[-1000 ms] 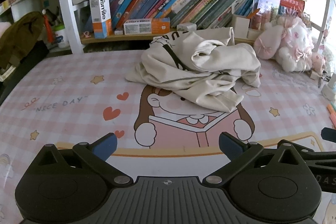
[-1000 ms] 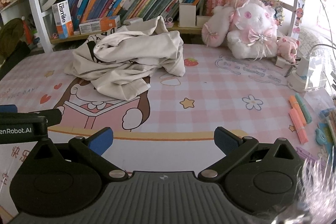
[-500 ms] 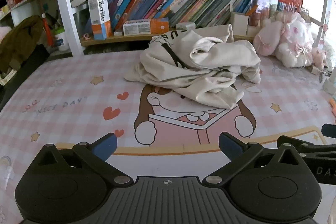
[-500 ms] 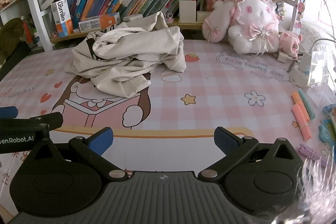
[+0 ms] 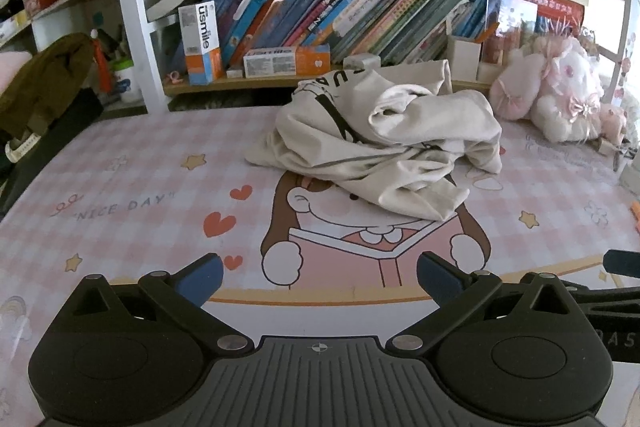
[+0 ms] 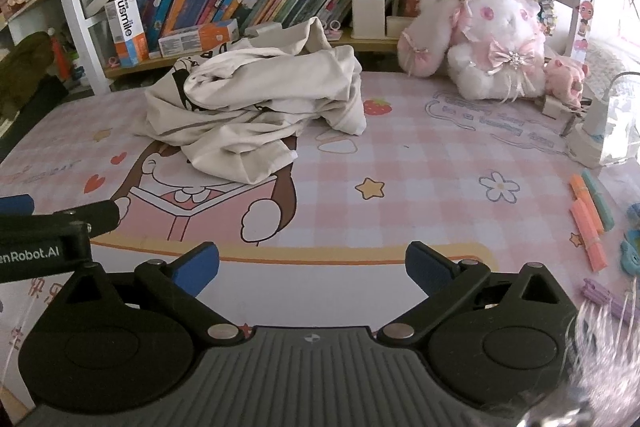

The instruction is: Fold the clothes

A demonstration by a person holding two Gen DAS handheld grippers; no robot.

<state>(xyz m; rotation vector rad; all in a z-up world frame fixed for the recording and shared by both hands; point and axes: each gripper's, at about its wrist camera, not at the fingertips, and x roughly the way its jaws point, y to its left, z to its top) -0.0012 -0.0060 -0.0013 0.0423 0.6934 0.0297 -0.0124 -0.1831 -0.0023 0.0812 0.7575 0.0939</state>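
A crumpled cream garment (image 5: 384, 143) with black lettering lies in a heap on the pink checked desk mat (image 5: 132, 195), near the bookshelf. The right wrist view shows the same garment (image 6: 256, 103) at centre left. My left gripper (image 5: 320, 277) hovers open over the mat's front edge, well short of the cloth, with nothing between its blue-tipped fingers. My right gripper (image 6: 312, 265) is likewise open and empty, to the right of the left one. Part of the left gripper's body (image 6: 48, 231) pokes into the right wrist view at the left edge.
A bookshelf (image 5: 320, 15) packed with books runs along the back. A pink-and-white plush rabbit (image 6: 488, 43) sits at back right. Orange and green highlighters (image 6: 588, 219) and a white charger (image 6: 592, 131) lie at the right edge. A dark bag (image 5: 40, 87) sits at left.
Both grippers have risen slightly and tilted, so the garment sits a little lower in each view. The cloth itself has not moved, and both grippers stay open.
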